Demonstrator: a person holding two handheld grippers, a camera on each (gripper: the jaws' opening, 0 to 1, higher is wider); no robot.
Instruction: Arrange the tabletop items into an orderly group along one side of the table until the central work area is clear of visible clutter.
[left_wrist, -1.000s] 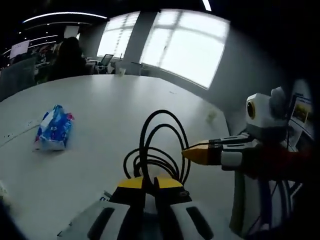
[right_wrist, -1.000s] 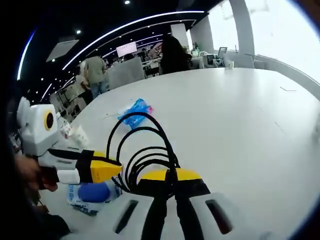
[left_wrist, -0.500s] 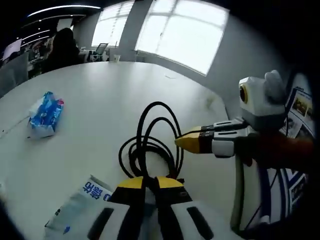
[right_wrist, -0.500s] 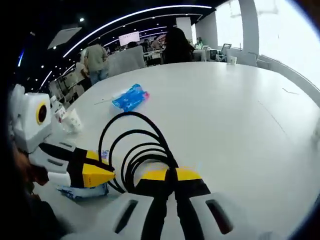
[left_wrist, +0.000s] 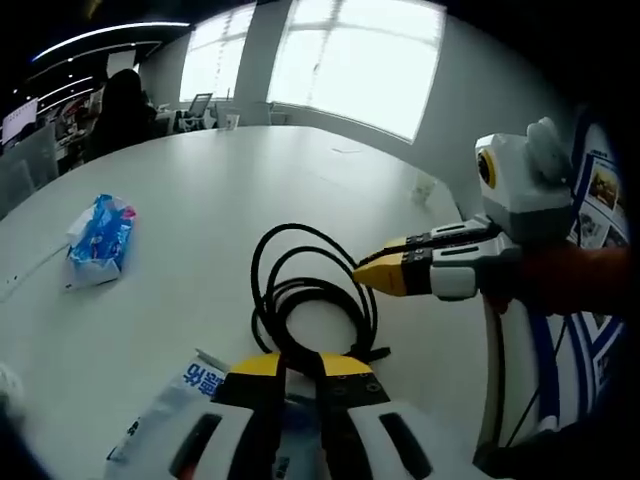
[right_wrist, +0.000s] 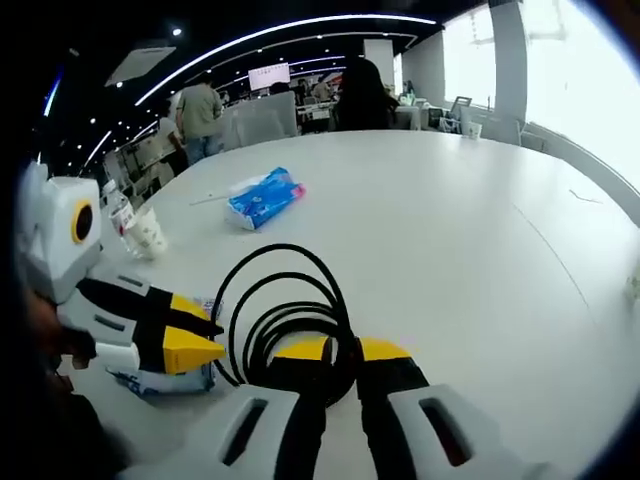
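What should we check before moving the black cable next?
1. Coiled black cable pinched by the right gripper: ok, jaws closed on it.
2. Left gripper holding something: cannot tell, its jaws look nearly closed beside the cable.
3. Cable lying flat on the white table: cannot tell.
4. Blue tissue pack apart from the cable: ok.
5. White and blue plastic packet out of the way: not ok, it lies right beside the left gripper.
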